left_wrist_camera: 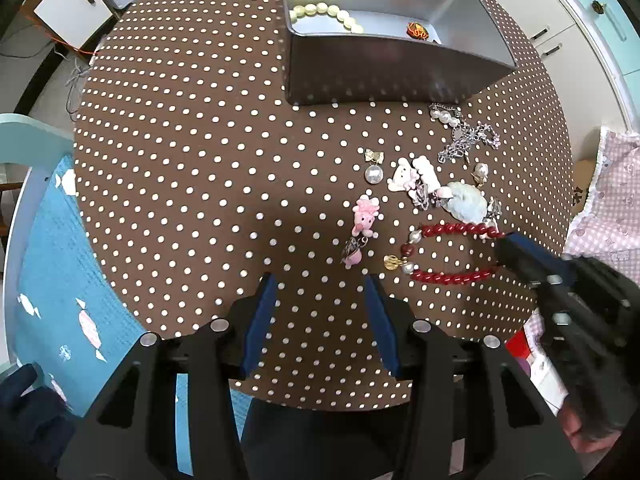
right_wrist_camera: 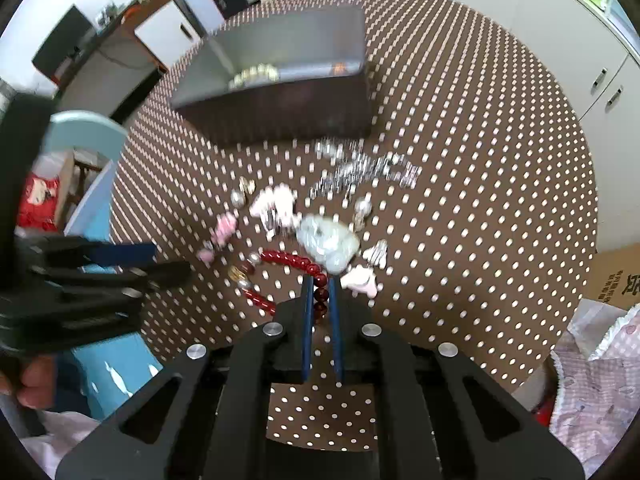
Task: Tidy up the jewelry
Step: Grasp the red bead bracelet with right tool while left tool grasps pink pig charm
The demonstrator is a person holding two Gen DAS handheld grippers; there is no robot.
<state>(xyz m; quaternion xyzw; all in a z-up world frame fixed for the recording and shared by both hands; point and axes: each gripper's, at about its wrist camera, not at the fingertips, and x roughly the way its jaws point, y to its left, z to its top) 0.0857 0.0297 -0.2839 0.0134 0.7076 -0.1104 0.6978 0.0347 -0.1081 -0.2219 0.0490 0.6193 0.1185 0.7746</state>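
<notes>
Currently: Red Bracelet Clamped

The right gripper (right_wrist_camera: 320, 294) was clamped on the red bead bracelet (right_wrist_camera: 298, 261) at lower centre, apparently lifting one end. The left gripper (left_wrist_camera: 320, 284) stood apart, empty, over the dotted tablecloth (left_wrist_camera: 180, 140). The grey box (left_wrist_camera: 384, 76) sat at upper centre.

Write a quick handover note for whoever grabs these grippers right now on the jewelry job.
Right gripper: shut on the red bead bracelet.
Left gripper: open, empty, above bare tablecloth.
Done: cream bead bracelet and an orange piece lie in the grey box.
Left: red bracelet into the box, then pink pig charm, pearl earring, silver chain, pale blue charm cluster.
</notes>
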